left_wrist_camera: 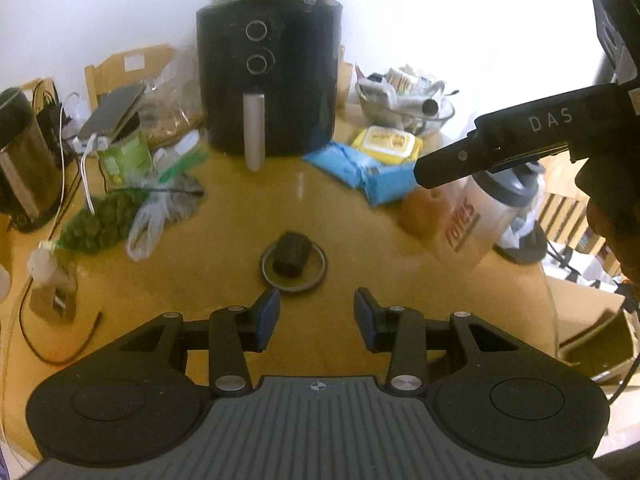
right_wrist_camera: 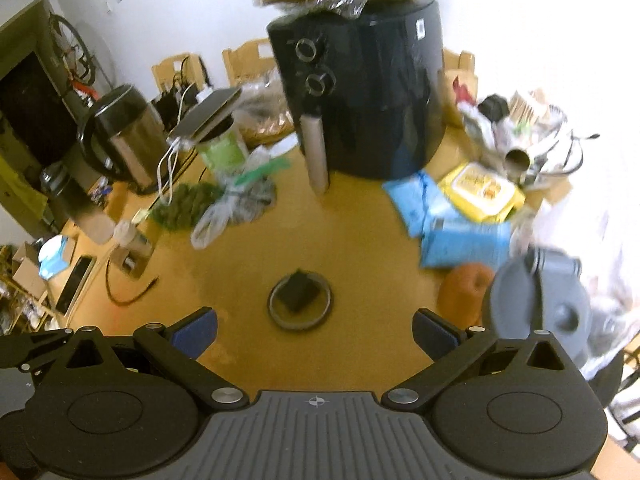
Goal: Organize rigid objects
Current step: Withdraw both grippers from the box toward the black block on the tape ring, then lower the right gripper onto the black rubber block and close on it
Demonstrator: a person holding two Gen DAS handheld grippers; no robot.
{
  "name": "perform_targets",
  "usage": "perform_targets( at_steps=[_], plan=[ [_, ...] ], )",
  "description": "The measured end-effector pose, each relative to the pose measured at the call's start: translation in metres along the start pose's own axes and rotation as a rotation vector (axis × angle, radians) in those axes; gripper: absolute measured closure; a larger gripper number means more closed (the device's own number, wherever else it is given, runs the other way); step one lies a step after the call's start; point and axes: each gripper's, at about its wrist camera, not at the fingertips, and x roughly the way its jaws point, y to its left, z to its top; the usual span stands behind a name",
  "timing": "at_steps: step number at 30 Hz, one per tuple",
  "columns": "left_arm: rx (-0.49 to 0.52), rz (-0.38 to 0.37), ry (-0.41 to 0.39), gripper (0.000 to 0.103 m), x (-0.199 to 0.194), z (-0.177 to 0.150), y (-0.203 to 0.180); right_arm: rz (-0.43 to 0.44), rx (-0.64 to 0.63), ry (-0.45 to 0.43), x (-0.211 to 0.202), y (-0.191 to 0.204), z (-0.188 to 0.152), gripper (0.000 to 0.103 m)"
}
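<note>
While both jaws gape empty, only left view shows bottle [left_wrist_camera: 476, 216] label; right [right_wrist_camera: 536, 300] shows lid.

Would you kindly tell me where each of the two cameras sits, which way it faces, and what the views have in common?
Left wrist: rides the left hand-held gripper, angled down over the round wooden table; its own open blue-padded fingers show, and the right hand-held gripper's black body enters from the right edge.
Right wrist: rides the right hand-held gripper, angled down likewise; its fingers stand wide open and empty.
Shared: the small black block on a dark round dish, the black air fryer, and the grey-lidded shaker bottle.
</note>
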Motion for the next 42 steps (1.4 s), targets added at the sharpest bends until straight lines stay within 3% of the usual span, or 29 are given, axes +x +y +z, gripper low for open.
perform_targets(
  at_steps=[8,17,32,42],
  plan=[
    [-0.010,0.010,-0.007,0.062,0.004,0.003,0.014,-0.017,-0.055,-0.039,0.014,-0.005,0.008,0.000],
    [-0.076,0.027,0.032,0.062,-0.001,-0.021,0.023,-0.019,-0.161,-0.057,0.042,-0.002,0.003,0.000],
    [-0.190,0.060,0.082,0.062,-0.011,-0.059,0.032,0.045,-0.269,-0.027,0.099,0.022,-0.029,0.001],
    [-0.227,0.074,0.081,0.062,-0.011,-0.062,0.041,0.009,-0.311,-0.008,0.120,0.030,-0.029,0.001]
  ],
)
